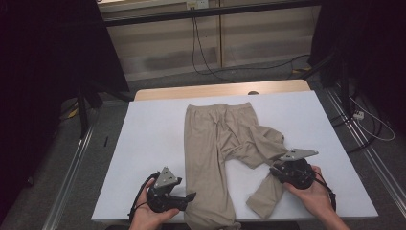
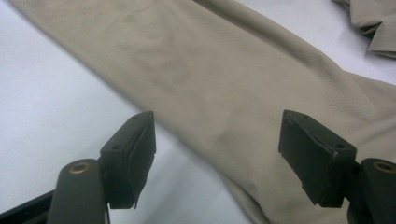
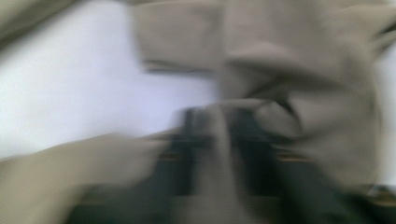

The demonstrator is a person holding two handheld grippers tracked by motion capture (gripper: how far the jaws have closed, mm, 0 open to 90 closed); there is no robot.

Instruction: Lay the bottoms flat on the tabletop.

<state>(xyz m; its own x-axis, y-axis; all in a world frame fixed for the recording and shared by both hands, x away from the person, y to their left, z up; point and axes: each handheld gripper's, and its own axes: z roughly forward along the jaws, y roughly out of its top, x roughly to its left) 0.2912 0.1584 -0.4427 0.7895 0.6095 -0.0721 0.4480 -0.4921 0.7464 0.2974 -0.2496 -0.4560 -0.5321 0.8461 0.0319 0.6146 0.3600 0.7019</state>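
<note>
Right gripper (image 1: pixel 276 168) clamped on the crumpled leg of the soft, limp trousers (image 1: pixel 215 143); left gripper (image 1: pixel 191 196), jaws apart, beside the straight leg's hem, the best place to grip.

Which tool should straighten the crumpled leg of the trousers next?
The right tool. It is shut on the crumpled leg, while the left tool is open beside the flat leg.

Right gripper view blurred — trousers (image 3: pixel 299 70) smeared.

My left gripper (image 1: pixel 189 197), near left, points right with jaws wide apart, pinching nothing. My right gripper (image 1: pixel 274 168), near right, points left, jaws clamped together on cloth (image 3: pixel 219 140).
</note>
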